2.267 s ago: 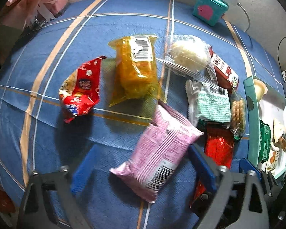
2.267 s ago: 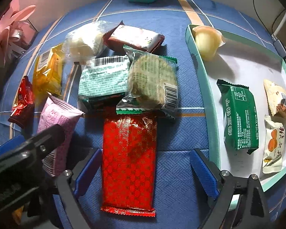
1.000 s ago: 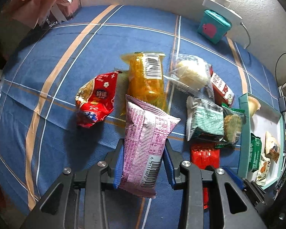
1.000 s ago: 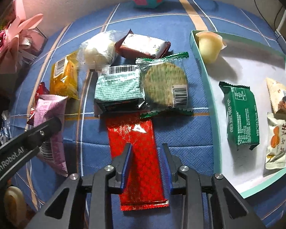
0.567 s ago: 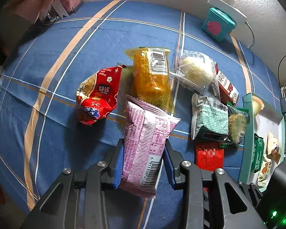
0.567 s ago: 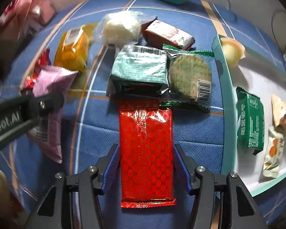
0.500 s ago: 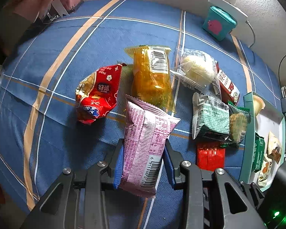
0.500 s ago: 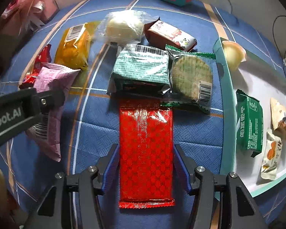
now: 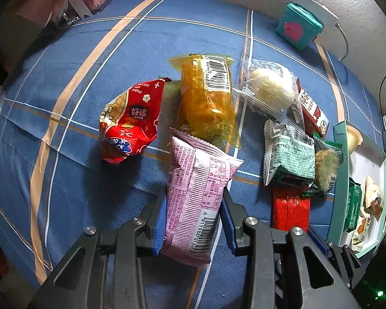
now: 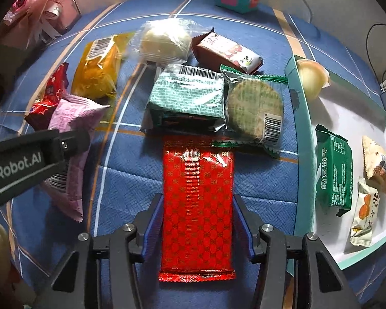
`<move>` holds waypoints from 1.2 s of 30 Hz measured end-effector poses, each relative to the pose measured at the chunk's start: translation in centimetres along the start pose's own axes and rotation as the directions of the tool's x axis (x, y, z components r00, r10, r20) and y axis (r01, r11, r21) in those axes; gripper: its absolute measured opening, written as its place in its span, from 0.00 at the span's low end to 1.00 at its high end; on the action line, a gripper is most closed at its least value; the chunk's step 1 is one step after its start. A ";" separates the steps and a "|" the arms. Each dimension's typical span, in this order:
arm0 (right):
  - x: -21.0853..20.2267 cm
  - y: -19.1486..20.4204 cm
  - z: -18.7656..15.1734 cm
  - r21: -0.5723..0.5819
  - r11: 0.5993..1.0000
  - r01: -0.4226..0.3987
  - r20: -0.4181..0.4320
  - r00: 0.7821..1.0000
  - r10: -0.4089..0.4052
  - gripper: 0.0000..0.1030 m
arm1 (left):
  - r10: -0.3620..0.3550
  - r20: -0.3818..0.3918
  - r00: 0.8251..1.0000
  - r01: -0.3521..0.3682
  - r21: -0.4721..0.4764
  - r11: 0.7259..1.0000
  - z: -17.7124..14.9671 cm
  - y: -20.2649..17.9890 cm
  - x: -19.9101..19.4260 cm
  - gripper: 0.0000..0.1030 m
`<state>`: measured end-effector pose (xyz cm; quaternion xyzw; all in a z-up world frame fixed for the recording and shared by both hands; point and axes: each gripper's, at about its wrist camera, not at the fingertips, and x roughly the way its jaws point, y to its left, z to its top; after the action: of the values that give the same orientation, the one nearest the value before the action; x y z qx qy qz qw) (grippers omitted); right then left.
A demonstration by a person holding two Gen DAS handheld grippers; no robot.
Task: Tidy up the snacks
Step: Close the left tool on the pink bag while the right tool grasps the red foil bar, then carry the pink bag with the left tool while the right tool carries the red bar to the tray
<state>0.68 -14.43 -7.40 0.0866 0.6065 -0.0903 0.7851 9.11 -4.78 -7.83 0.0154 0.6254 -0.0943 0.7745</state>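
The left gripper (image 9: 193, 221) has its jaws clamped on the sides of a pink crinkle-edged snack packet with a barcode (image 9: 196, 193), holding it above the blue cloth with tan and white stripes (image 9: 64, 77) that covers the bench. The right gripper (image 10: 196, 228) has its jaws set against both long edges of a flat red foil packet with a gold pattern (image 10: 196, 203), which lies on the cloth. Just beyond the red packet sit a pale green printed packet (image 10: 190, 97) and a round biscuit in a green-edged clear wrapper (image 10: 254, 110), touching it. To the right of the red packet is a teal-rimmed white tray (image 10: 293, 108) holding a dark green packet (image 10: 334, 170).
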 end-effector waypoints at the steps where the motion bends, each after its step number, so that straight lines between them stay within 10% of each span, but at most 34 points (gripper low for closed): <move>1: 0.7 -0.5 0.7 0.005 1.000 -0.006 -0.001 1.000 0.006 0.47 | 0.000 0.004 1.000 0.000 -0.003 1.000 0.0 0.1 -0.1 0.38; 22: -6.9 -3.4 1.7 0.037 0.989 -0.146 0.176 0.975 0.137 0.46 | -0.065 0.200 0.978 0.075 -0.042 0.996 0.4 1.3 -7.6 0.38; 36: -7.8 -11.0 1.0 0.252 0.966 -0.063 0.221 0.975 0.007 0.46 | -0.108 0.205 0.973 0.099 0.052 0.994 -0.3 -3.6 -7.9 0.38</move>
<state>-3.06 -25.02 0.16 0.1880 0.4983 -0.1632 0.8305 6.61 -7.29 0.10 -0.0112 0.5389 -0.1485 0.8291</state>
